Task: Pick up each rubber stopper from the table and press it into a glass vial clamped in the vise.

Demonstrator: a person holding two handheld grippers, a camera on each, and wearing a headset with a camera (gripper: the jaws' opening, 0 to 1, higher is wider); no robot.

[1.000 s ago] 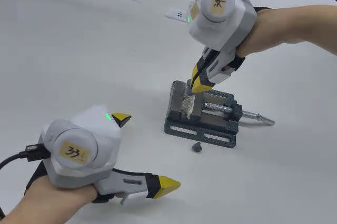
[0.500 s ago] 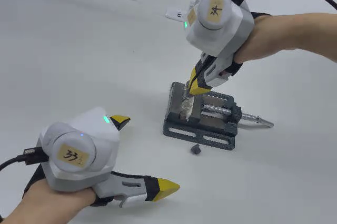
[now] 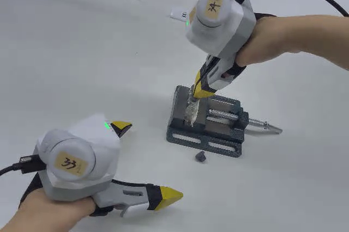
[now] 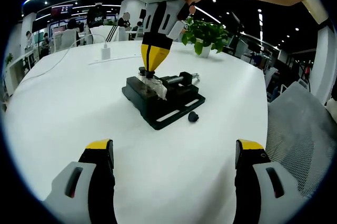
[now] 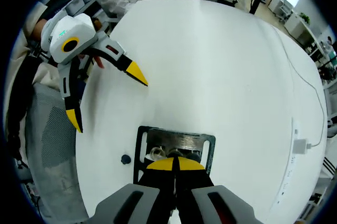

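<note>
A dark vise (image 3: pixel 182 134) stands mid-table with glass vials (image 3: pixel 191 111) clamped in it. My right gripper (image 3: pixel 197 93) points steeply down with its yellow tips shut and touching the top of the vials; whether a stopper is under the tips is hidden. In the right gripper view the closed tips (image 5: pixel 175 163) cover the vials (image 5: pixel 156 154) in the vise (image 5: pixel 142 145). One dark rubber stopper (image 3: pixel 200 157) lies on the table just in front of the vise. My left gripper (image 3: pixel 146 161) hovers open at the near left, holding nothing, and faces the vise (image 4: pixel 168 103) and stopper (image 4: pixel 193 116).
A white charger (image 3: pixel 180 14) with a thin cable lies at the back of the white table. The vise's screw handle (image 3: pixel 264 127) sticks out to the right. A grey chair (image 4: pixel 300 129) stands by the table edge.
My right gripper has tilted a little more upright over the vials, with its tips staying on them. The left gripper has hardly moved.
</note>
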